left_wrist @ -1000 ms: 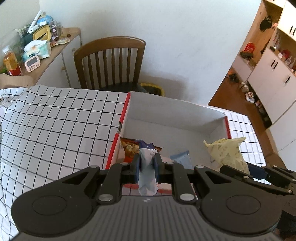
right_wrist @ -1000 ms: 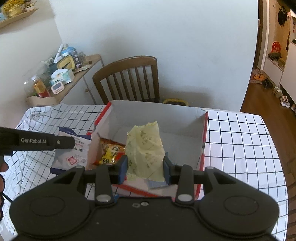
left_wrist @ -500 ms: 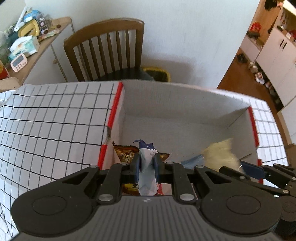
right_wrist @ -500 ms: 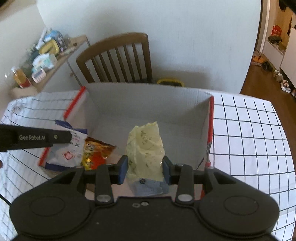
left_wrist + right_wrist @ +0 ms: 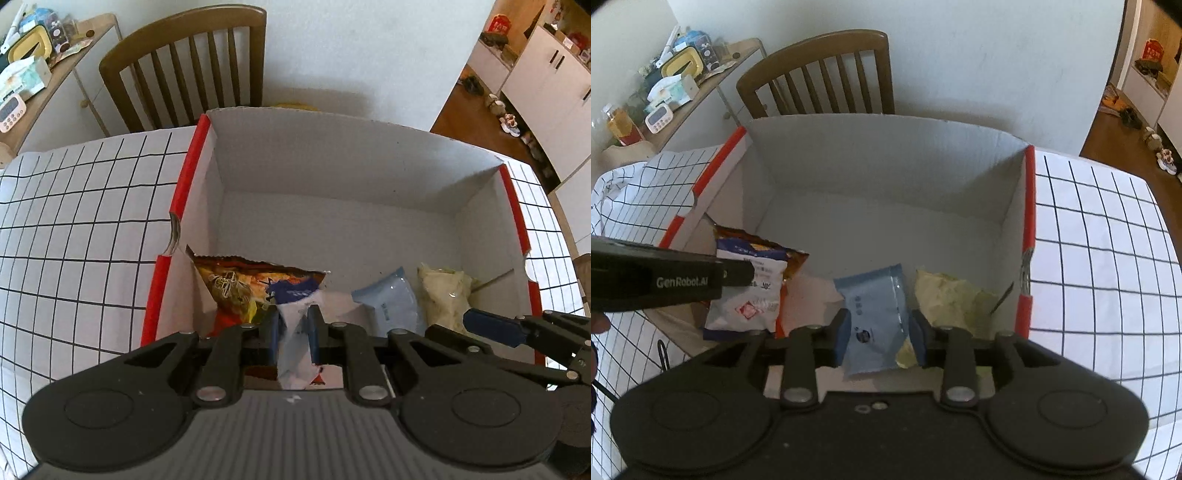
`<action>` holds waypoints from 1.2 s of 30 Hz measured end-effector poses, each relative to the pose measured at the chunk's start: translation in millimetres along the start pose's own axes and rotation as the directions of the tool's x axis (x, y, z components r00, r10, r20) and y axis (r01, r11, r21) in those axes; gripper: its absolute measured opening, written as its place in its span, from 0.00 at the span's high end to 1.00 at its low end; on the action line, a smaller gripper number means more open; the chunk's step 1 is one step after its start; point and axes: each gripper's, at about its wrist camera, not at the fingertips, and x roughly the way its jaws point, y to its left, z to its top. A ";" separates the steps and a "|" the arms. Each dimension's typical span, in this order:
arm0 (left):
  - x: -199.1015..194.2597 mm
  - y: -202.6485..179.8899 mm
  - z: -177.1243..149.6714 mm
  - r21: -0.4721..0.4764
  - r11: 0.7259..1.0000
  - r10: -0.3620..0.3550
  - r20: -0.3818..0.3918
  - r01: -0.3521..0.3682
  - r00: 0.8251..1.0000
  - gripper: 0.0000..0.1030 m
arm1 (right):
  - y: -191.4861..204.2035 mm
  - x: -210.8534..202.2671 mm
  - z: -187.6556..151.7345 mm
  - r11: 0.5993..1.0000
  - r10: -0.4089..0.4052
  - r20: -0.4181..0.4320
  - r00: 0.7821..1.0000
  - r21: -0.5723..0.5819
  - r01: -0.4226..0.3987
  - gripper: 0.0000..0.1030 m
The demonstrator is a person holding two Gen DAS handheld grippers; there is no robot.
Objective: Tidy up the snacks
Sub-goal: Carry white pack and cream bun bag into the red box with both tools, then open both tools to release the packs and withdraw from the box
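I am looking into a home dining room: a wooden chair (image 5: 192, 62), checked tablecloth (image 5: 74, 229), cluttered sideboard (image 5: 701, 81) and white cabinets (image 5: 546, 85) are showing.

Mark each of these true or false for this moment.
1. The left claw is clamped on a white-and-blue snack packet. True.
2. The red-edged white cardboard box is empty. False: an orange crisp bag, a light blue packet and a pale yellow packet are in it.
3. The light blue packet lies between the orange crisp bag and the pale yellow packet. True.
4. The tablecloth is plain red. False: it is white with a black grid.
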 end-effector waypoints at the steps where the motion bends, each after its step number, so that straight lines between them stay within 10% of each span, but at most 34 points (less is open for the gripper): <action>1: -2.3 0.2 -0.2 -0.001 1.000 -0.001 0.004 0.001 1.000 0.84 | -0.4 -1.9 0.1 1.000 0.001 0.001 1.000 0.004 -0.001 0.66; 10: -36.4 4.0 -10.2 -0.007 1.000 -0.018 0.076 0.018 0.997 0.54 | 1.3 -29.6 -4.4 1.000 -0.007 0.038 0.999 0.006 0.007 0.58; 36: -139.3 2.7 -83.0 0.086 0.995 -0.064 0.239 0.045 0.969 0.35 | 36.9 -126.5 -49.3 1.000 0.023 0.190 0.981 -0.019 -0.019 0.20</action>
